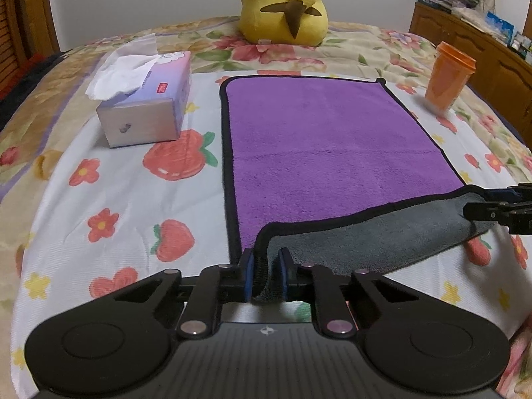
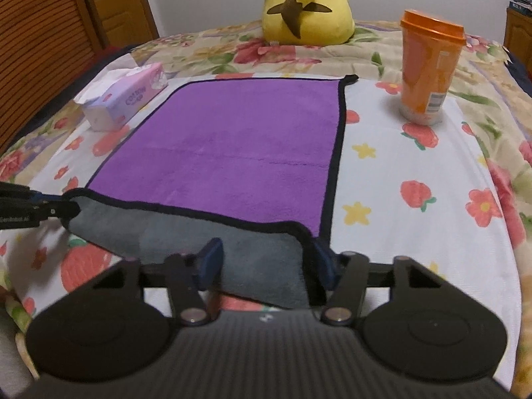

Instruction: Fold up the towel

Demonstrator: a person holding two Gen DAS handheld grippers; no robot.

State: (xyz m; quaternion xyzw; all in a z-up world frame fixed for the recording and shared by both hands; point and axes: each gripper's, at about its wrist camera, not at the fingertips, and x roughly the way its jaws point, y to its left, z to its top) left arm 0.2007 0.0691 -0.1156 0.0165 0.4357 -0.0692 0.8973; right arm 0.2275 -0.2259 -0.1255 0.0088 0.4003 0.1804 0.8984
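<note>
A purple towel (image 1: 326,139) with black trim and a grey underside lies flat on the bed; it also shows in the right wrist view (image 2: 232,146). Its near edge is lifted and turned over, grey side up. My left gripper (image 1: 265,274) is shut on the towel's near left corner. My right gripper (image 2: 266,266) stands at the near right corner with its jaws wide apart, the grey cloth lying between them. The right gripper shows at the right edge of the left wrist view (image 1: 492,204), and the left gripper at the left edge of the right wrist view (image 2: 50,207).
A tissue box (image 1: 146,106) sits left of the towel. An orange cup (image 2: 429,66) stands to its right. A yellow plush toy (image 1: 286,3) sits beyond the far edge. The bed has a strawberry-print sheet (image 1: 133,206). A wooden cabinet (image 1: 478,53) is at the right.
</note>
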